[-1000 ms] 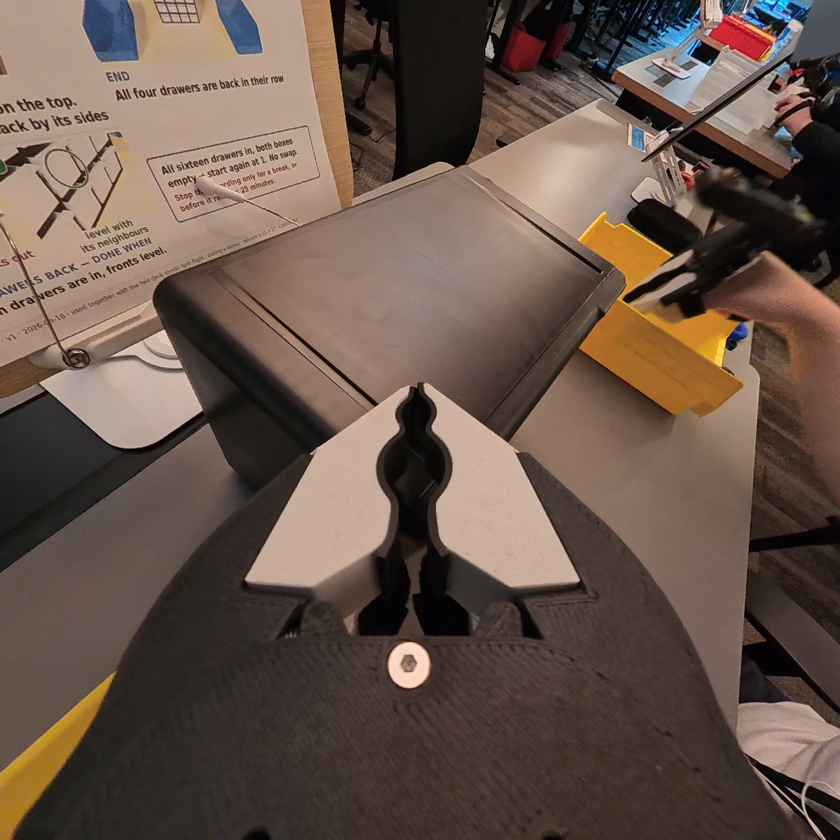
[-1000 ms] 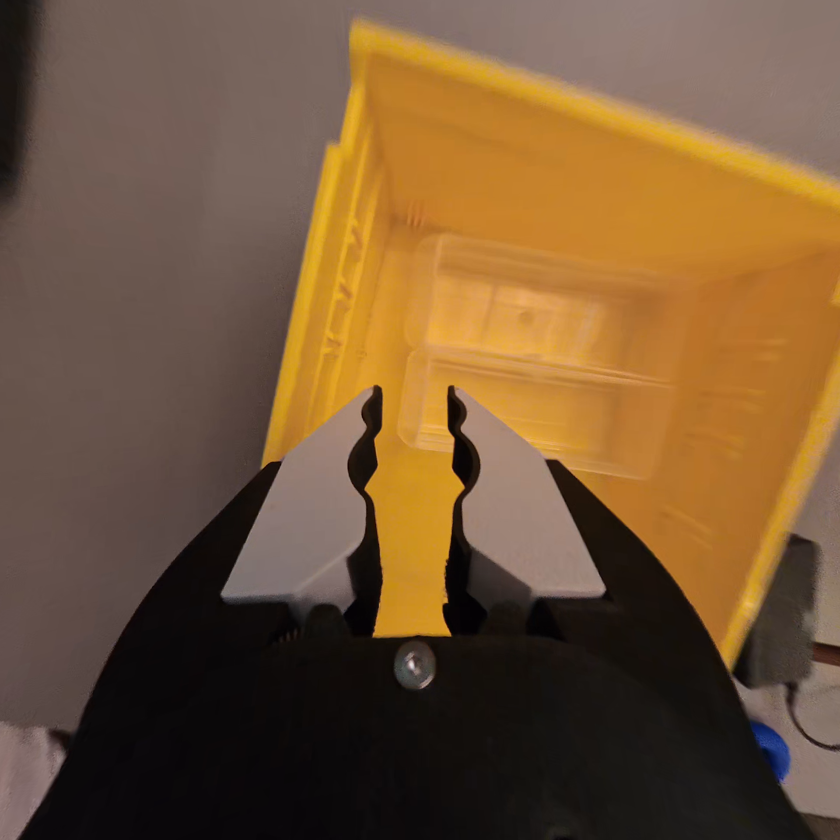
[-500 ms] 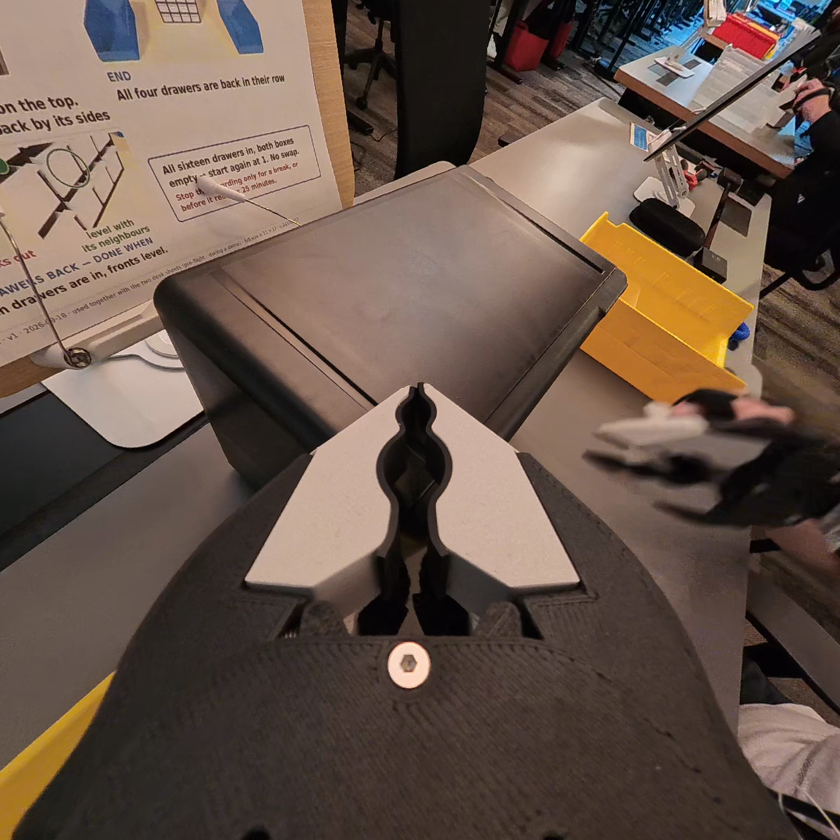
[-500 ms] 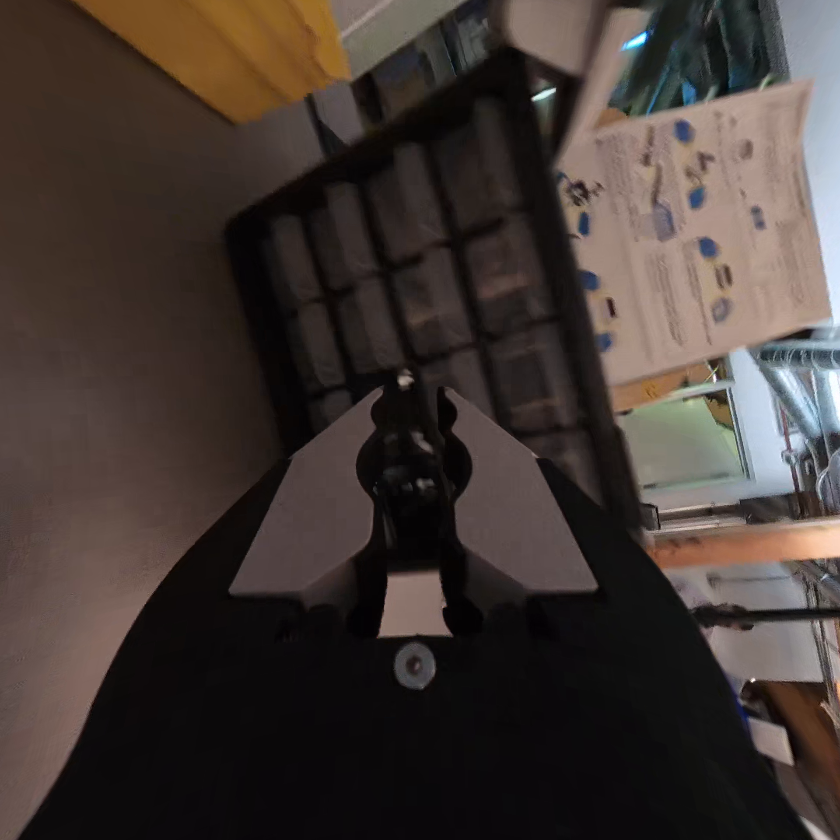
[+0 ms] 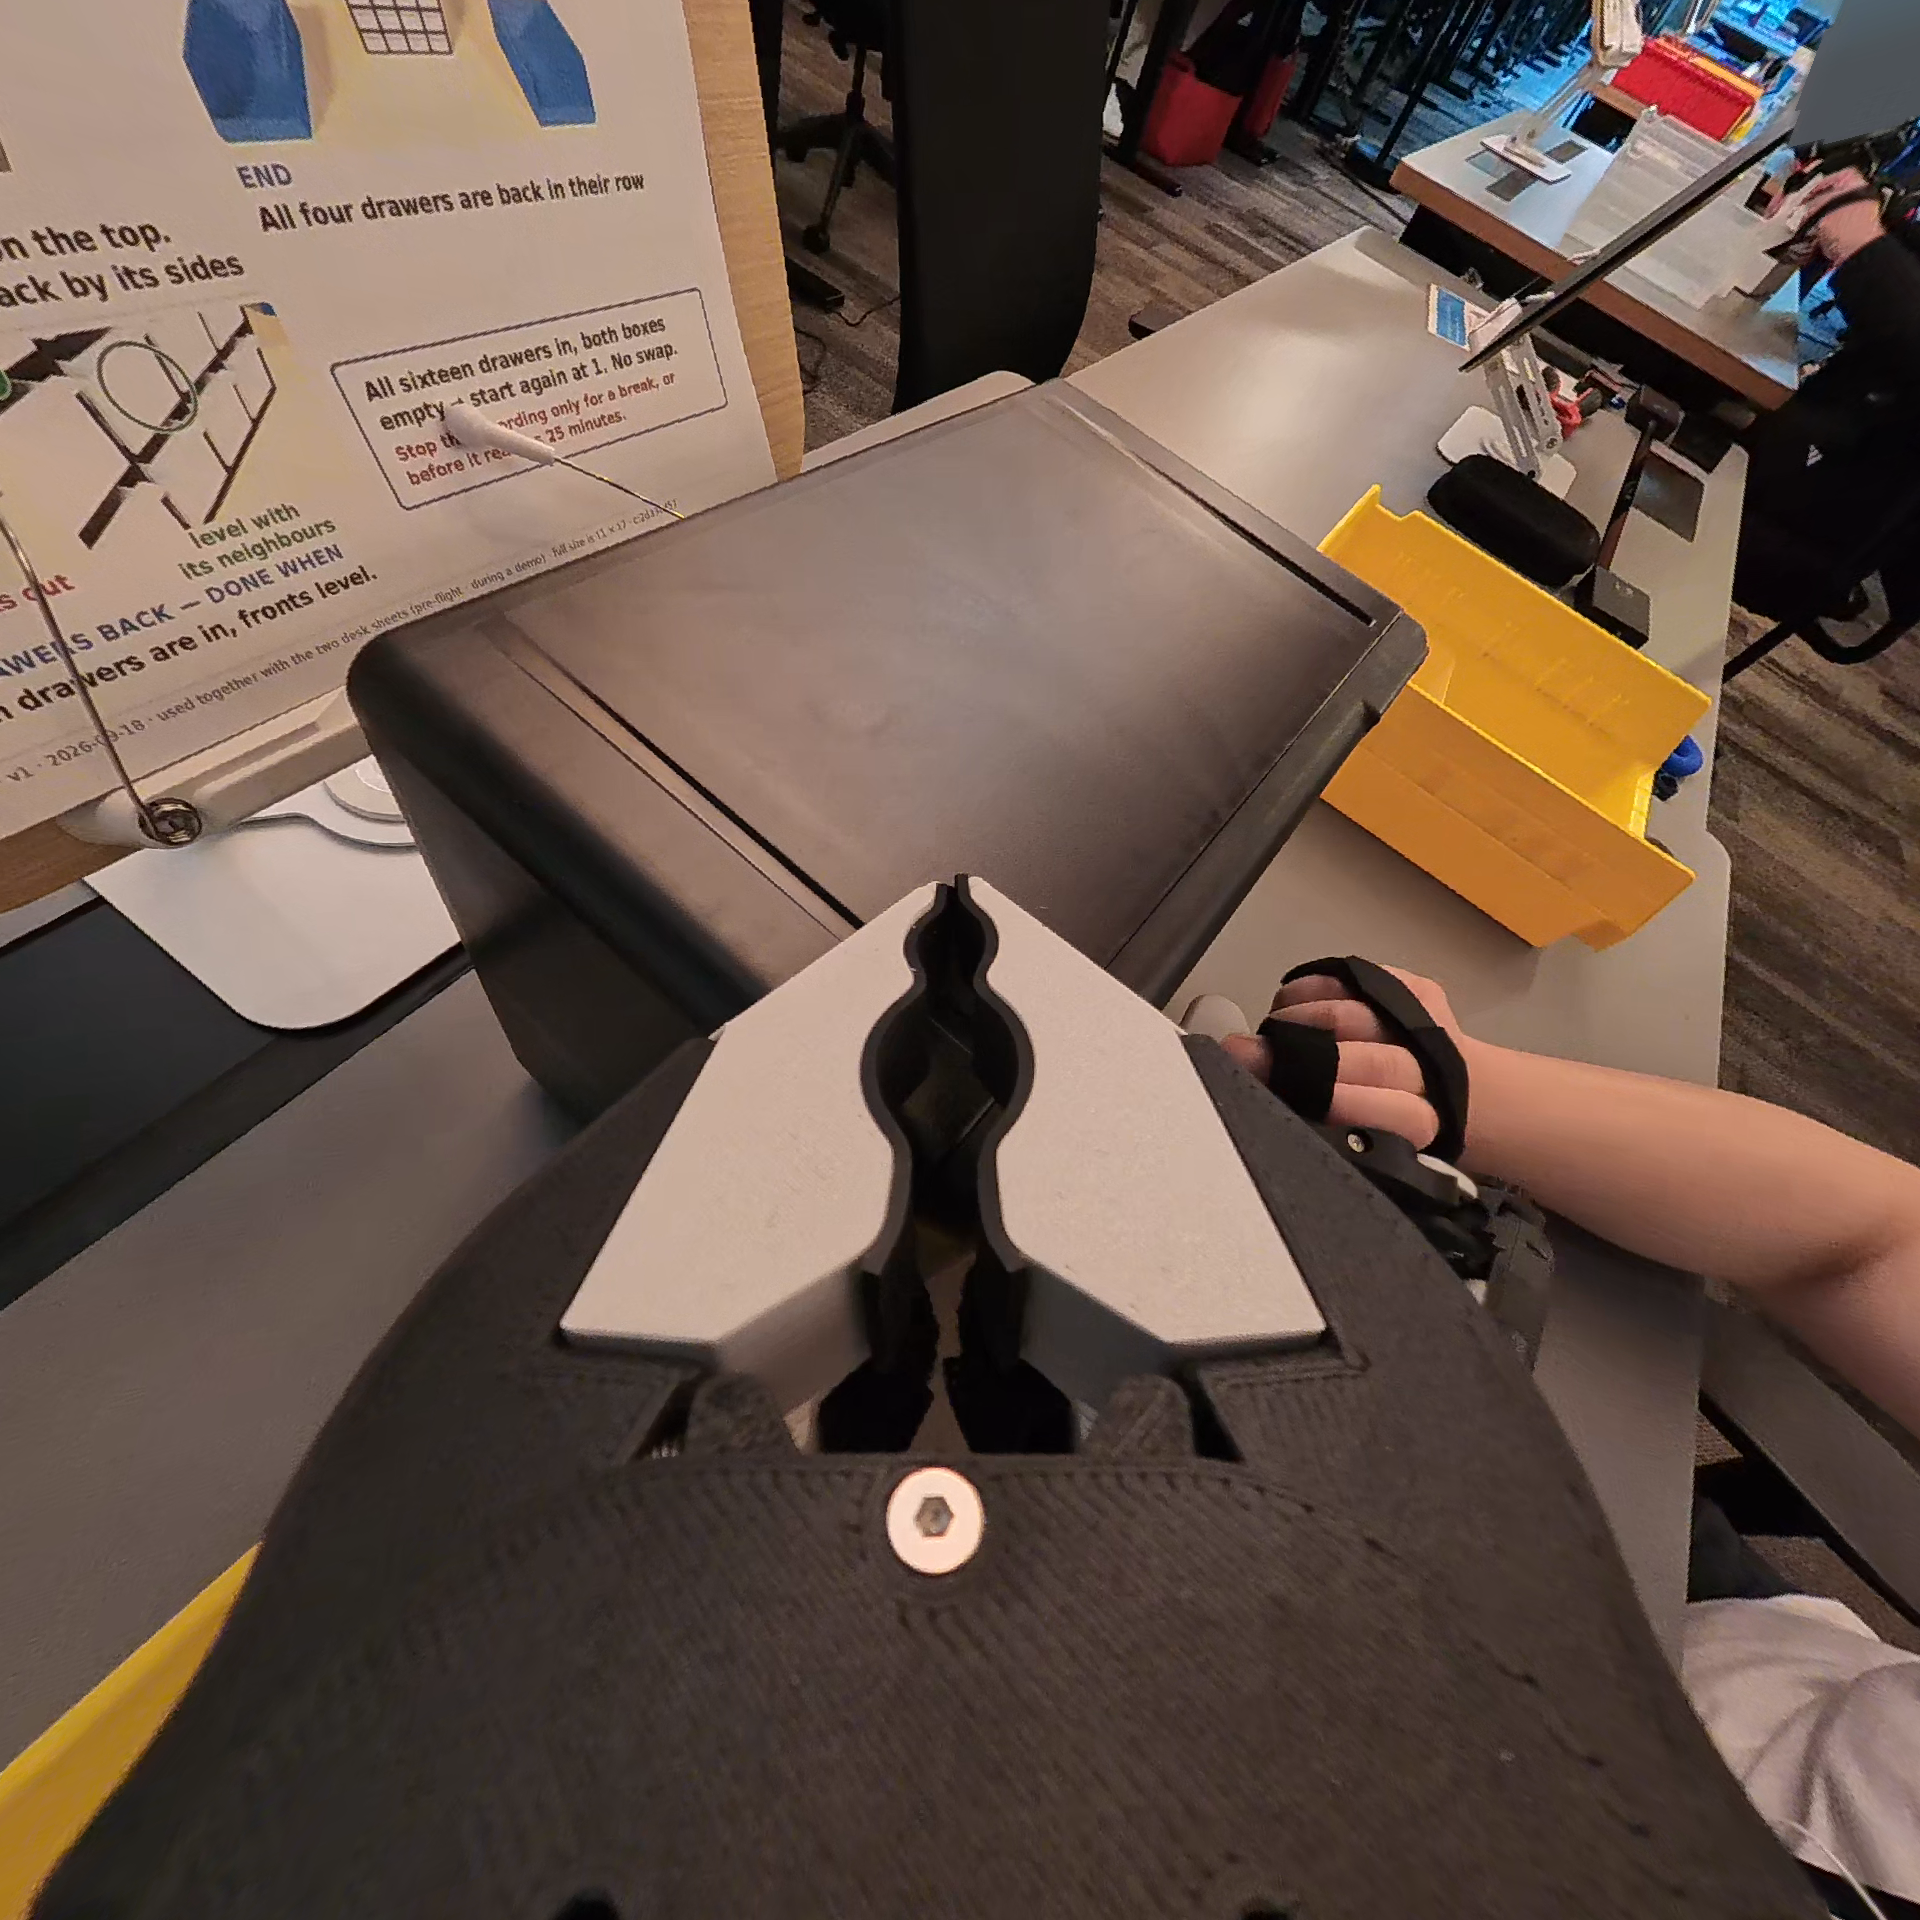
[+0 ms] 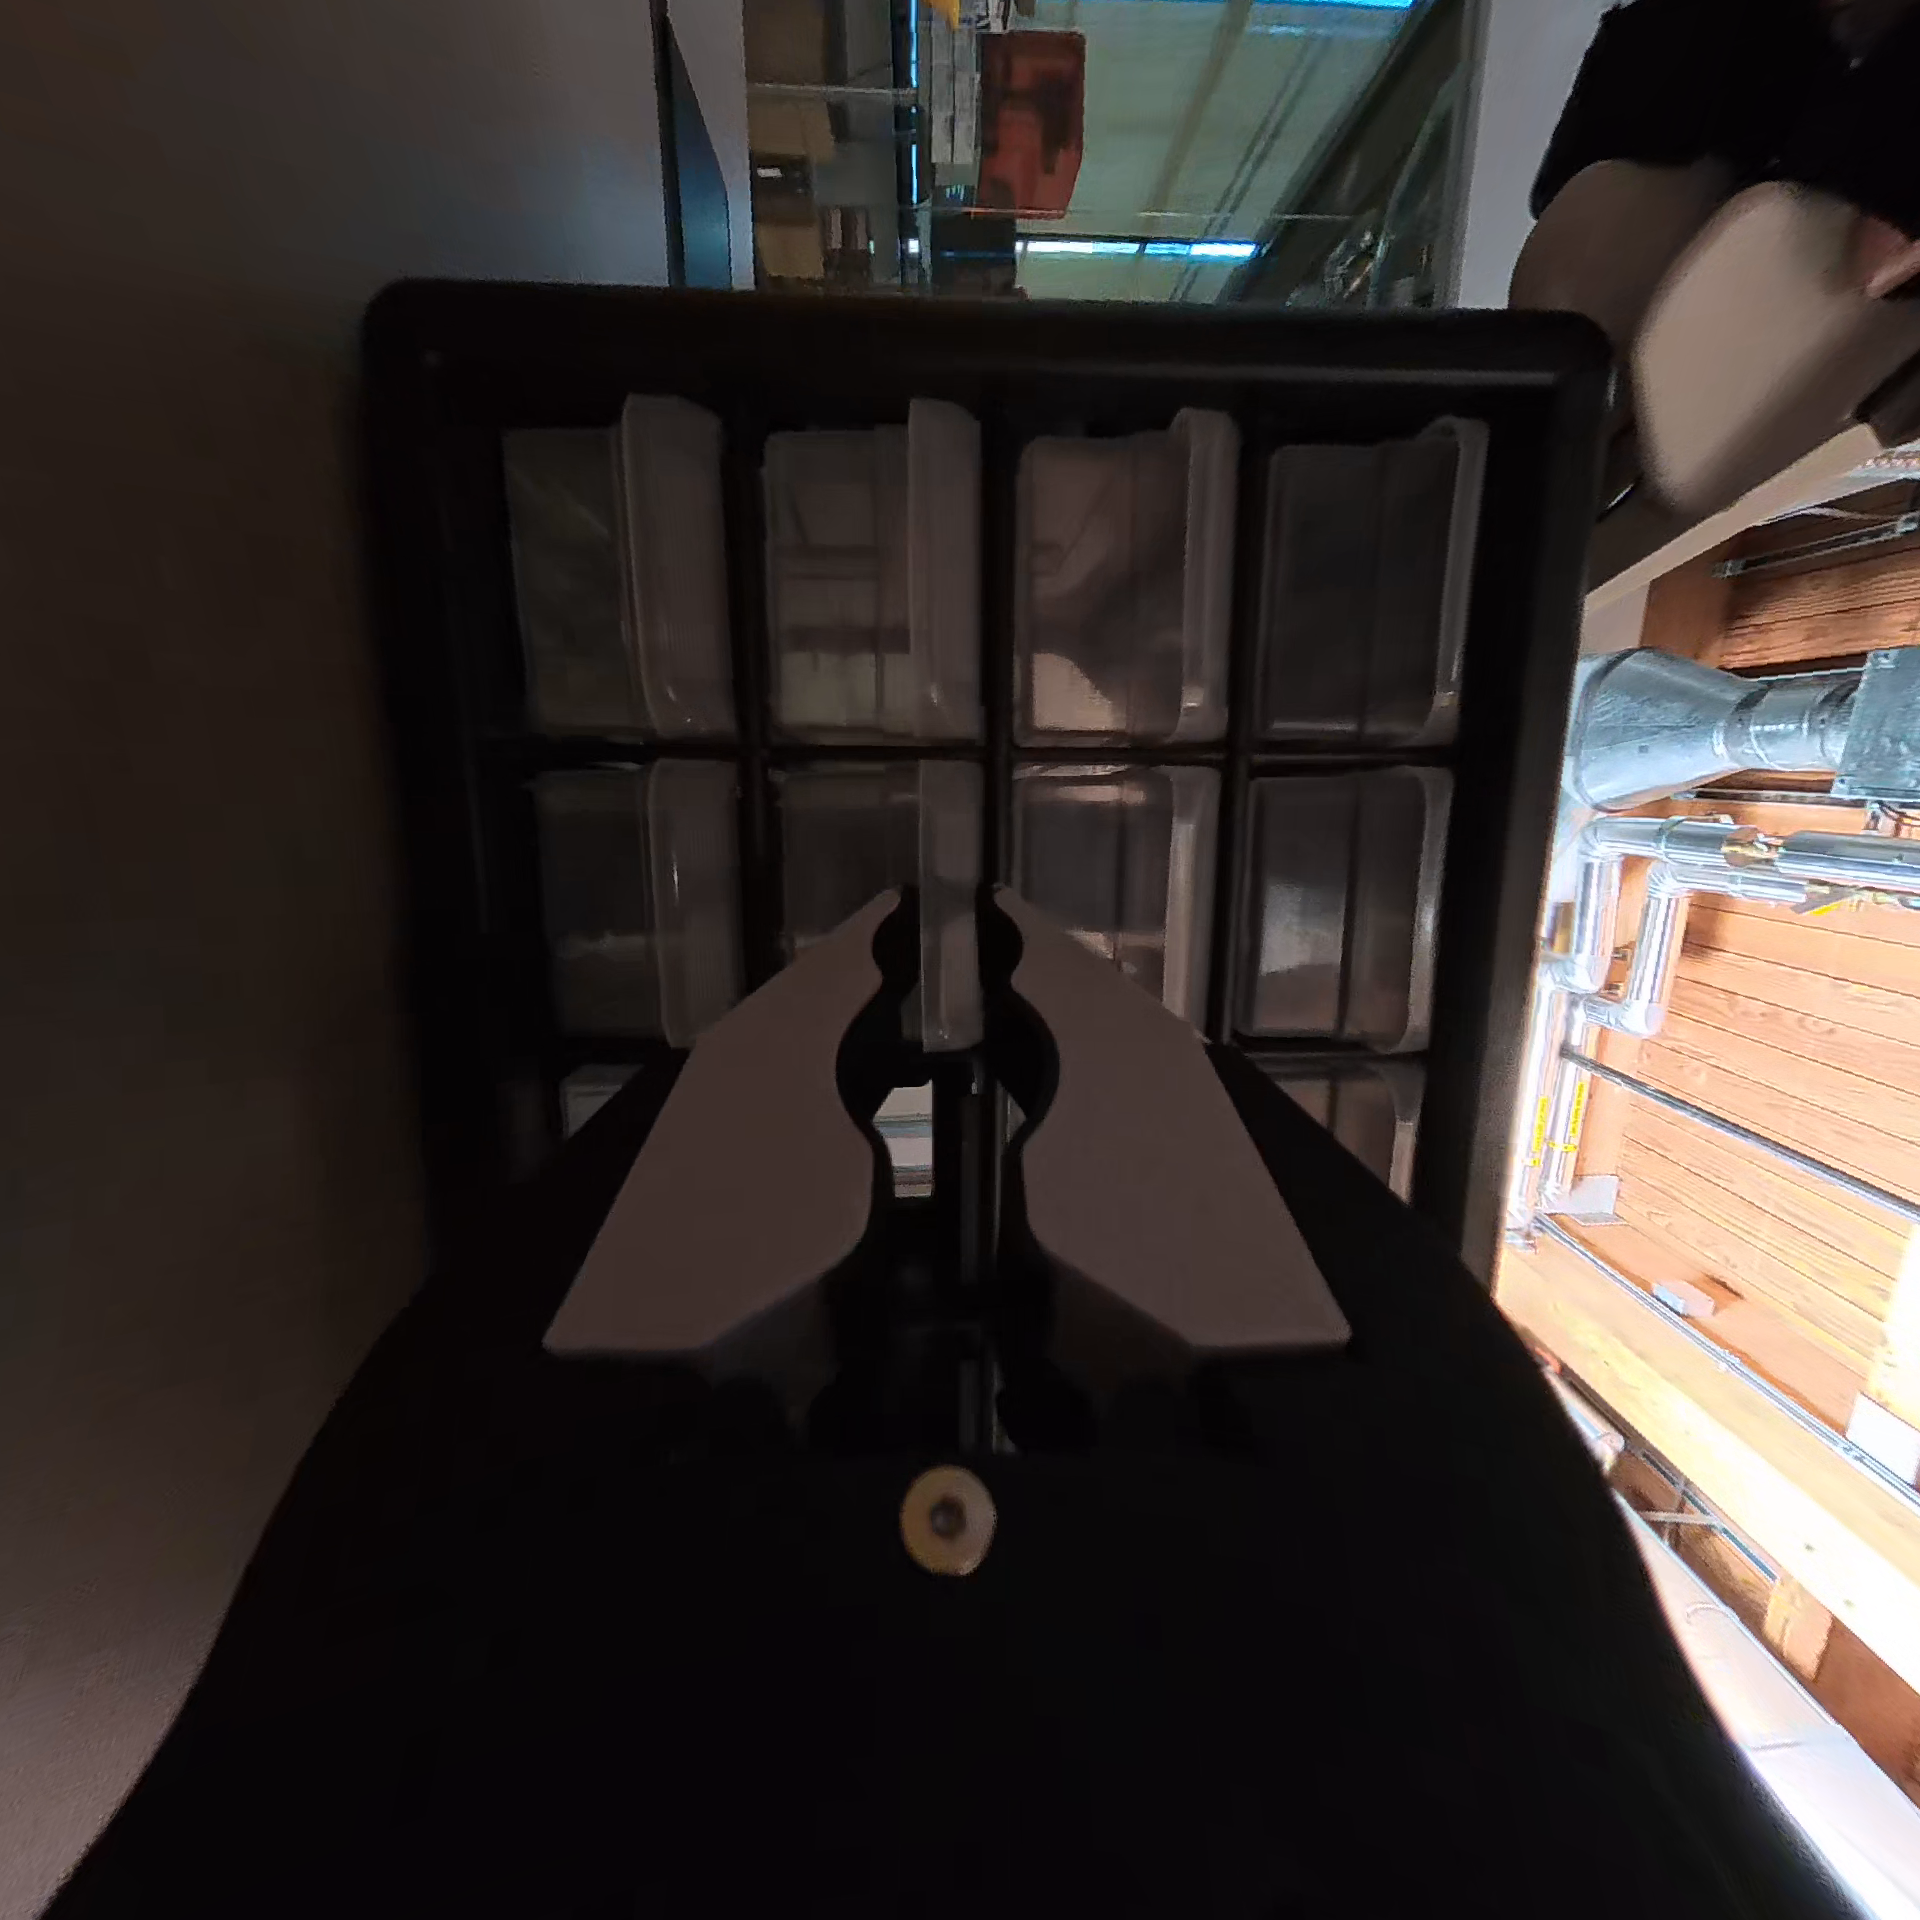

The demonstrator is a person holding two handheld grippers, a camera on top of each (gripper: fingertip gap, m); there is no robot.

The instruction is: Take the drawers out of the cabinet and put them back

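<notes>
The left gripper (image 5: 958,894) hangs over the near edge of the black cabinet (image 5: 935,665), fingertips pressed together w/ nothing between them. The cabinet sits on a grey table (image 5: 1621,997), its flat top facing up in the left wrist view. Far right of it, touching its side, lies a yellow bin (image 5: 1507,727). Another bit of yellow shows at the near left corner (image 5: 94,1704). Behind the cabinet at far left stands an instruction sheet (image 5: 312,343) on a board.

The person's right hand (image 5: 1371,1049), strapped in black bands, is at the cabinet's front, near right, just beside the left gripper's body.

The right wrist view is rolled sideways and faces the cabinet front (image 6: 977,343): a grid of clear drawers (image 6: 1351,592), 4 across, 2 full rows seen plus part of a 3rd behind the fingers. The right gripper (image 6: 948,894) has its fingers at a narrow gap, tips on either side of the handle tab of 1 clear drawer (image 6: 883,862) in the 2nd column from left, 2nd visible row. Whether the tips actually pinch the tab or just bracket it, can't tell. That drawer sits in its slot, as do the others in sight.
</notes>
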